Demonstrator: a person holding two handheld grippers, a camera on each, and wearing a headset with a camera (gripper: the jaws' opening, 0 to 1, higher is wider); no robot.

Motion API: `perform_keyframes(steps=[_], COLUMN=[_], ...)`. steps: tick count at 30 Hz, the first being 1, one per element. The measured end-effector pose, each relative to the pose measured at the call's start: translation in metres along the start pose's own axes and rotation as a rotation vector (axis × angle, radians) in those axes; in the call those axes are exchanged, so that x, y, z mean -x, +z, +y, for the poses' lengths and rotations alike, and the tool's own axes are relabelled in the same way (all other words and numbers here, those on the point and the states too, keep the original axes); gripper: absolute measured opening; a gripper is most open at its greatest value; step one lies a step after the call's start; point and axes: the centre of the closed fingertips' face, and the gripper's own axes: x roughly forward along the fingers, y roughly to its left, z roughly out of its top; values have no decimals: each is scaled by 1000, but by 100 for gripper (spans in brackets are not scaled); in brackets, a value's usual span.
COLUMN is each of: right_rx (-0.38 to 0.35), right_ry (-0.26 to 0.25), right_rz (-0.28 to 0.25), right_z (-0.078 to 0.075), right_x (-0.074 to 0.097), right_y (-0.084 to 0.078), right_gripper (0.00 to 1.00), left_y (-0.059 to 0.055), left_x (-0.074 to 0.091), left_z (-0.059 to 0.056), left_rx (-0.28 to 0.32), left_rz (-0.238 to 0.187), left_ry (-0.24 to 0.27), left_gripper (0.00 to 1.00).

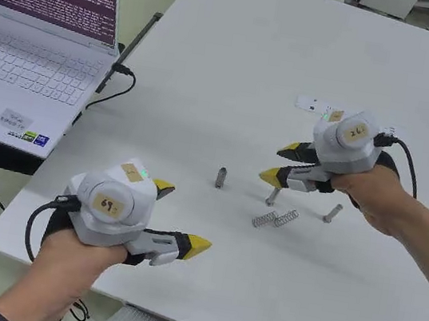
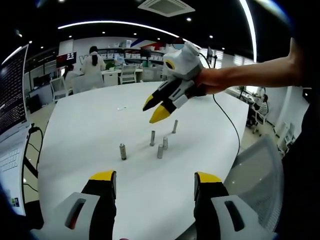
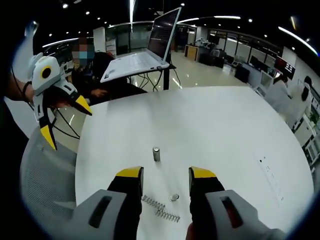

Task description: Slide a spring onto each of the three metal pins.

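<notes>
Step, as judged: spring pickup. Two springs point(image 1: 265, 218) flat on worktop point(image 1: 235, 75), just beside middle pin point(image 1: 273, 197). Above that pin, right gripper point(image 1: 277, 163), fingers point(image 1: 273, 176) spread; well apart, left gripper point(image 1: 182, 216), likewise spread. Next: pinching one spring.

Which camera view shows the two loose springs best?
The head view: both springs lie whole on the table, coils clear. The right gripper view shows them low between its jaws, near the picture's edge. The left gripper view shows them small, end-on.
</notes>
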Motion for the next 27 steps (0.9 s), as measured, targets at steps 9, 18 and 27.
perform_keyframes(steps=[9, 18, 27], right_rx=[-94, -168, -223], right_ry=[-39, -82, -116], right_rz=[-44, -79, -91], right_z=[2, 1, 7], right_x=[21, 42, 59], right_y=[-21, -41, -63], right_gripper=[38, 41, 43], left_y=[0, 4, 10], left_x=[-5, -12, -19], left_z=[0, -1, -1], left_rx=[5, -7, -13], left_rz=[3, 5, 4], left_ry=[-5, -19, -30], left_gripper=[59, 59, 59])
